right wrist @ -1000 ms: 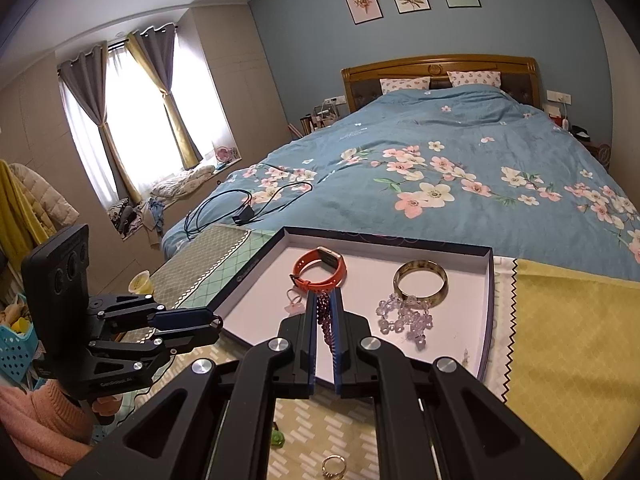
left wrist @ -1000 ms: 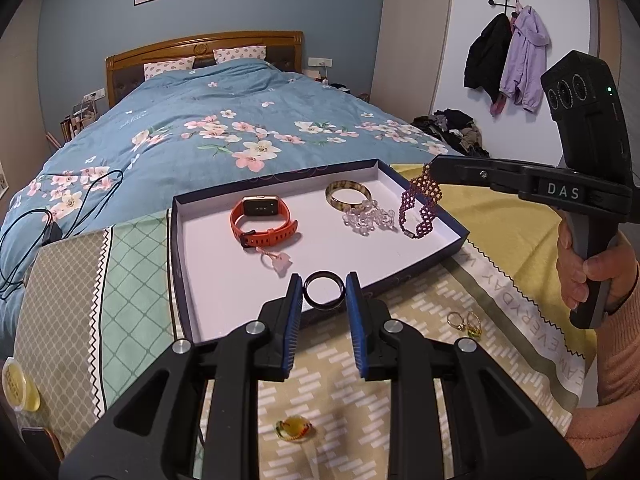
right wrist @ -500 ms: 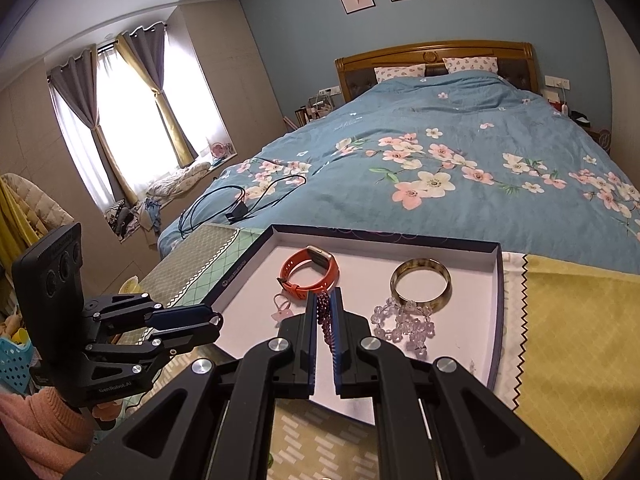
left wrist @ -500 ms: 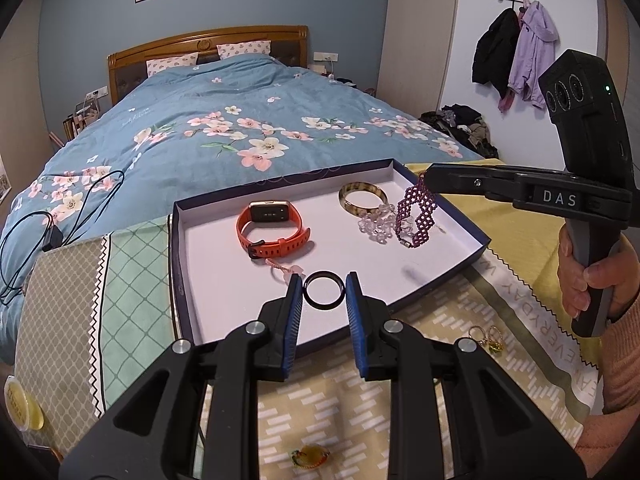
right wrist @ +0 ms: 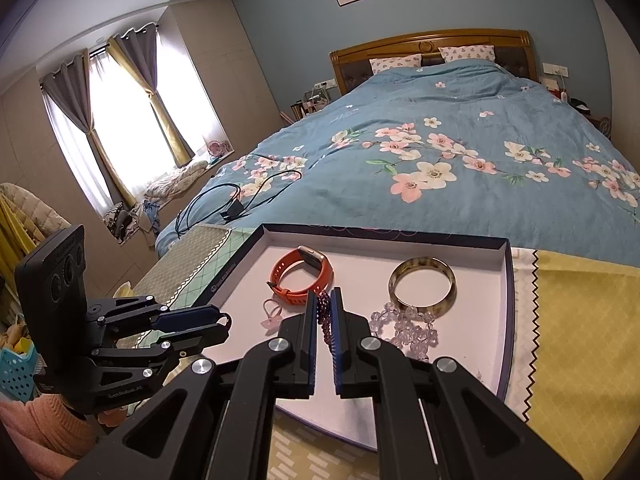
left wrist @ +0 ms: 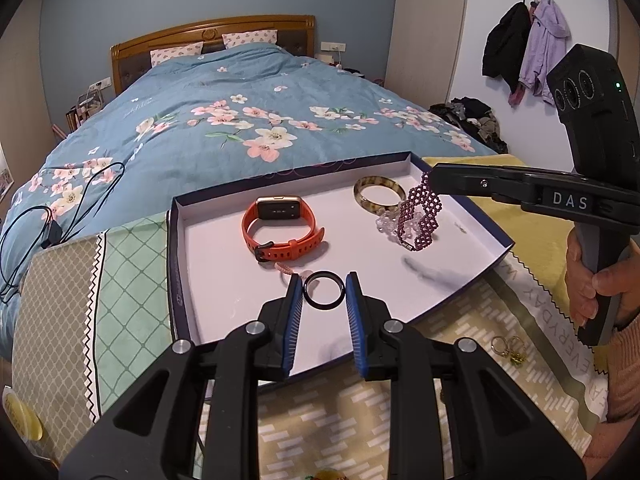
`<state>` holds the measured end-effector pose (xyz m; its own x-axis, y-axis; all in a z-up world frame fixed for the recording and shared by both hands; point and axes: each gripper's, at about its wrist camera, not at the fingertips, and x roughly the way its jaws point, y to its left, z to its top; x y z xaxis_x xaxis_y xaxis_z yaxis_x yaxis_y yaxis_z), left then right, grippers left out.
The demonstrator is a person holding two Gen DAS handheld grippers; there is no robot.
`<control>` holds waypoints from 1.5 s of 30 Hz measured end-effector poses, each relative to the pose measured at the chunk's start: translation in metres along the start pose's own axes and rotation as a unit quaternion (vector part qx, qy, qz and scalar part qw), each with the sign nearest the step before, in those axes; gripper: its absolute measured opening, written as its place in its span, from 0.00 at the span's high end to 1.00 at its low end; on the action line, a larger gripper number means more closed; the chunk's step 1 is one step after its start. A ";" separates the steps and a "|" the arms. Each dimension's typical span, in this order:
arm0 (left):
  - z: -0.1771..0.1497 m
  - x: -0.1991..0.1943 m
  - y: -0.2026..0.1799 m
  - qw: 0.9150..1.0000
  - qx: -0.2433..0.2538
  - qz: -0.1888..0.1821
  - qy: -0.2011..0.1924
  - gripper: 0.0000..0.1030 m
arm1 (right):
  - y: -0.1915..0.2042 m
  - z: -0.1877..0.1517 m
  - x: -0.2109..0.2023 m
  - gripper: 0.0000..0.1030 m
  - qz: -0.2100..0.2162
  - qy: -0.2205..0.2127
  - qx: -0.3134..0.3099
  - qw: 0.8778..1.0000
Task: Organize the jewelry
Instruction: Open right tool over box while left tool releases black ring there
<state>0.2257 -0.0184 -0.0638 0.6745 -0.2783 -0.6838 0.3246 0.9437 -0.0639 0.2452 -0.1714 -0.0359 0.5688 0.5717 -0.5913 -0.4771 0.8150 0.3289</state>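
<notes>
Forward went both grippers, deeper over the tray (left wrist: 472,216) than a second before. Left gripper (left wrist: 323,290) had its jaws partly closed, pinching a black ring (left wrist: 323,290) just above the tray floor. Right gripper (right wrist: 325,312) was nearly shut on a purple bracelet (left wrist: 420,216), its tail draped on the clear beads (right wrist: 404,328). Snags looked likely there; the thin ring could also slip and roll toward the watch (left wrist: 280,226)

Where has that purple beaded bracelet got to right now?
The purple beaded bracelet hangs from the right gripper, pinched shut, over the tray's right side, just above the clear bead bracelet beside the amber bangle.
</notes>
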 end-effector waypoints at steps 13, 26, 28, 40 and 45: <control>0.001 0.019 0.002 1.000 -0.006 0.005 0.021 0.78 | -0.007 0.003 0.012 0.95 0.006 0.007 0.013 1.000; -0.001 0.044 0.004 0.999 -0.010 0.006 0.048 0.78 | -0.026 -0.002 0.018 0.95 -0.015 0.012 0.038 0.999; -0.001 0.047 0.003 0.999 -0.010 0.005 0.051 0.78 | -0.030 -0.003 0.018 0.95 -0.019 0.012 0.043 0.999; -0.002 0.057 0.000 0.998 -0.004 0.011 0.058 0.78 | -0.046 -0.008 0.023 0.93 -0.044 0.025 0.059 0.997; -0.002 0.060 0.002 0.998 -0.008 0.010 0.060 0.78 | -0.051 -0.011 0.027 0.93 -0.052 0.036 0.066 0.996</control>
<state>0.2654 -0.0325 -0.1061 0.5959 -0.2372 -0.7672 0.3002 0.9519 -0.0611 0.2778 -0.1989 -0.0770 0.5589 0.4790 -0.6768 -0.3236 0.8775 0.3538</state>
